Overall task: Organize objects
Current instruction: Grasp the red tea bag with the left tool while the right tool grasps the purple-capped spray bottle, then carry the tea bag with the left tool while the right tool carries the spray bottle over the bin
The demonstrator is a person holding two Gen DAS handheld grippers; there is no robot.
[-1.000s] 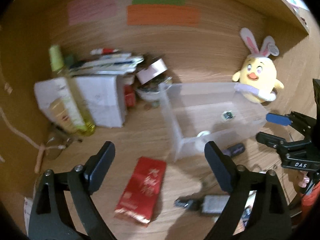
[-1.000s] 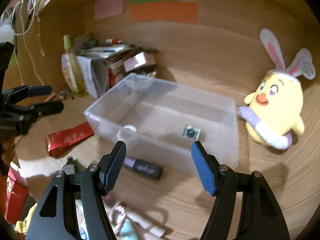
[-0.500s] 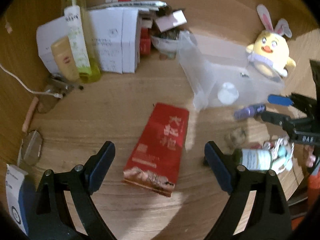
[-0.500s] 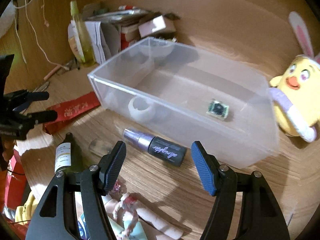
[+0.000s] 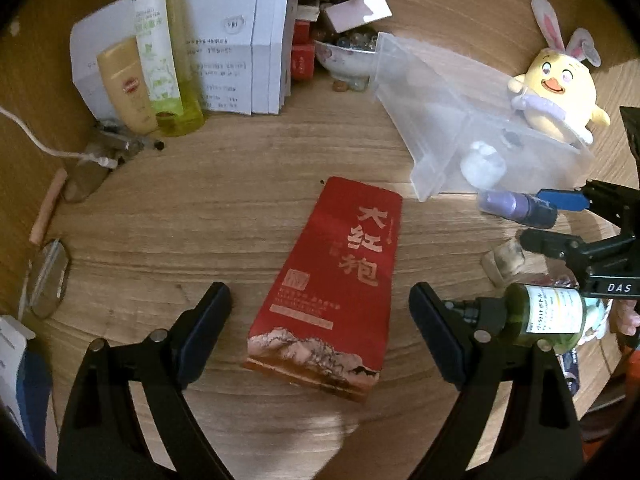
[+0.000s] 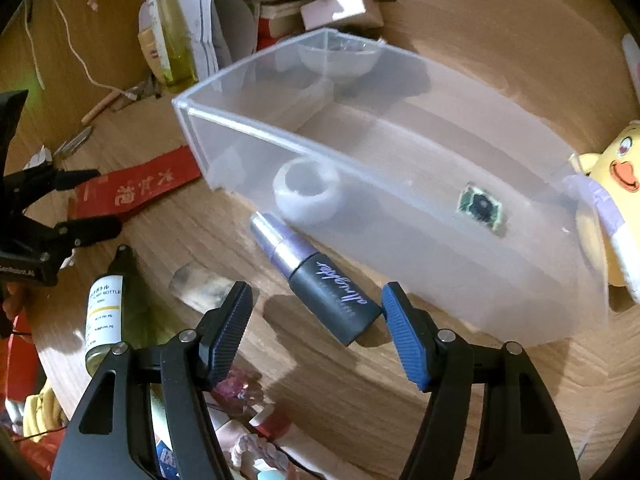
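Observation:
A red foil packet (image 5: pixel 336 280) lies flat on the wooden desk between the fingers of my left gripper (image 5: pixel 320 320). Its jaws are closing, and the pads stand clear of the packet. In the right wrist view a purple tube with a dark cap (image 6: pixel 316 276) lies against the front wall of a clear plastic box (image 6: pixel 400 184). The cap end sits between the blue pads of my right gripper (image 6: pixel 316 308), whose jaws are also closing without pressing on it. Inside the box are a white ring (image 6: pixel 308 192) and a small green chip (image 6: pixel 480 204).
A green pump bottle (image 5: pixel 548 316) and small clutter lie near the desk's front edge. White cartons (image 5: pixel 236 60), lotion bottles (image 5: pixel 156 52) and a bowl of beads (image 5: pixel 348 56) crowd the back left. A yellow plush chick (image 5: pixel 556 88) leans behind the box.
Both grippers have sunk toward the desk and tilted down. The red packet now lies between the left fingers and the tube's cap between the right ones. Both jaws have narrowed slightly.

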